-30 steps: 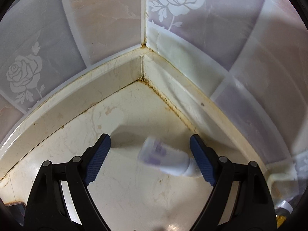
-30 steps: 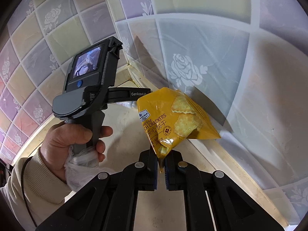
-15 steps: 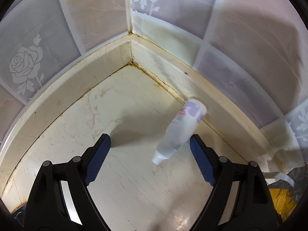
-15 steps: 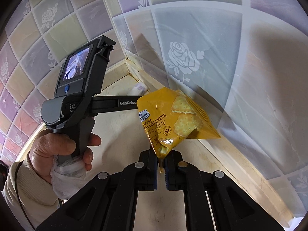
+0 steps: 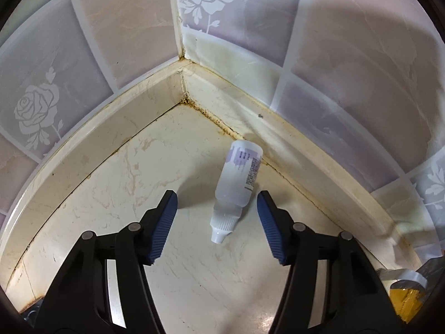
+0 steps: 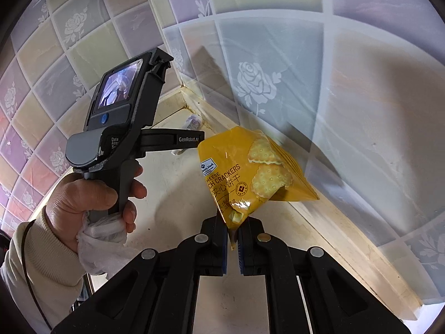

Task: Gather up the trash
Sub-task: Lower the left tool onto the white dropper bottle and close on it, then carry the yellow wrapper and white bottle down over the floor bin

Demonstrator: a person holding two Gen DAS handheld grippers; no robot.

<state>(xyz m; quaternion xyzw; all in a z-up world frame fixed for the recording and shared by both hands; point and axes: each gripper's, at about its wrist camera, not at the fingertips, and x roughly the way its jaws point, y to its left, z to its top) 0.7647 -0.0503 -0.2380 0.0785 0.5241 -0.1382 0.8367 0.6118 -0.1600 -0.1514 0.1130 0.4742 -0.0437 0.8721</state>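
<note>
The left hand-held gripper (image 5: 217, 224) hung over the corner of the table (image 5: 116, 194) with its jaws closing, the blue pads (image 5: 162, 226) not yet touching anything; between them lay a small white dropper bottle (image 5: 237, 183), flat on the table, its capped tip toward the camera and its base just beside the stained seam under the tiled wall (image 5: 347, 55); the left hand (image 6: 91, 197) gripped the handle and pinched a crumpled white plastic bag (image 6: 97, 247) against it, with a cream sleeve (image 6: 33, 267) at the wrist. The right hand-held gripper (image 6: 232, 240) was clenched on the bottom corner of a yellow cheese cracker packet (image 6: 250, 172), which stood up from the jaws, clear of the table.
</note>
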